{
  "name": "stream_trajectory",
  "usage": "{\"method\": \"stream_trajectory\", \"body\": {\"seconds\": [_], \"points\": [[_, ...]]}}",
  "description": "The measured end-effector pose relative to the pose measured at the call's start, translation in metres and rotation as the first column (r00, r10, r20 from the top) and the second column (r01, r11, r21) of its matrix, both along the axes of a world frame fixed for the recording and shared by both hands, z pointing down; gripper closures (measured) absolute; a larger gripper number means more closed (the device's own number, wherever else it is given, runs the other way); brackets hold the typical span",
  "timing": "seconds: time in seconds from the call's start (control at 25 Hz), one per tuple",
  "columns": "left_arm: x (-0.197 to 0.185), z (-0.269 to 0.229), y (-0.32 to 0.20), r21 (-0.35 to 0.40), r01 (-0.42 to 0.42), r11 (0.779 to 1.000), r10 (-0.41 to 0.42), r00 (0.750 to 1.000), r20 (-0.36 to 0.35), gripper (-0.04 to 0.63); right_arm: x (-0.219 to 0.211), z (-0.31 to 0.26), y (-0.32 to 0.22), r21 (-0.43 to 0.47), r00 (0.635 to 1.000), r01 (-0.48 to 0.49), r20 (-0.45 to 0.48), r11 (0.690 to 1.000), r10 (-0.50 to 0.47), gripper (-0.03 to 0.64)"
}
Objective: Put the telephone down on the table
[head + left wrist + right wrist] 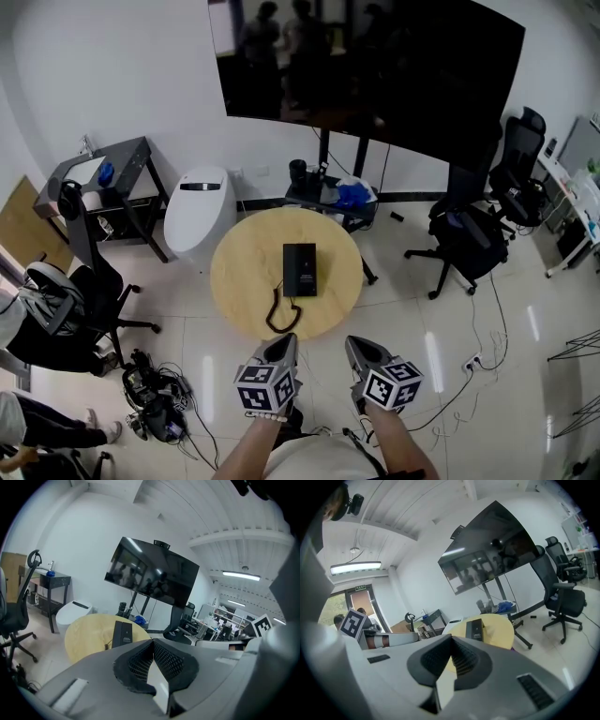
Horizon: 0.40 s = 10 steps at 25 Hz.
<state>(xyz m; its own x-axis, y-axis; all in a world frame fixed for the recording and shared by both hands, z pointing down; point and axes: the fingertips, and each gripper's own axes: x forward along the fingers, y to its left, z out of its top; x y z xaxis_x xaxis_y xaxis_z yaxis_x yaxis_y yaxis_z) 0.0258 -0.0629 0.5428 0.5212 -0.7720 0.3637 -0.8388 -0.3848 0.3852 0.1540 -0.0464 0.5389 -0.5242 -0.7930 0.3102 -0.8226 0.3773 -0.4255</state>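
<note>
A black telephone (300,269) lies flat near the middle of the round wooden table (244,272), its coiled cord (278,314) trailing toward the near edge. Both gripper views show the telephone (122,633) (476,629) ahead on the table. My left gripper (291,338) hangs just short of the table's near edge, jaws shut with nothing between them. To its right my right gripper (351,343) is over the floor, jaws also shut and empty. Neither gripper touches the telephone.
A white toilet-like unit (195,214) stands left of the table, a dark desk (112,178) farther left. Office chairs sit at the left (66,305) and right (469,239). A large dark screen (375,66) on a stand is behind the table. Cables (155,398) lie on the floor.
</note>
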Motion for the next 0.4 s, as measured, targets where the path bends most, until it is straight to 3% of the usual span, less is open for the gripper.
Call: {"method": "stream_trajectory", "body": {"seconds": [0.4], "points": [[0.0093, -0.0004, -0.003, 0.002, -0.012, 1.0, 0.012, 1.0, -0.002, 0.595, 0.0061, -0.0009, -0.0011, 0.008, 1.0, -0.007, 0.003, 1.0, 0.007, 0.611]]}}
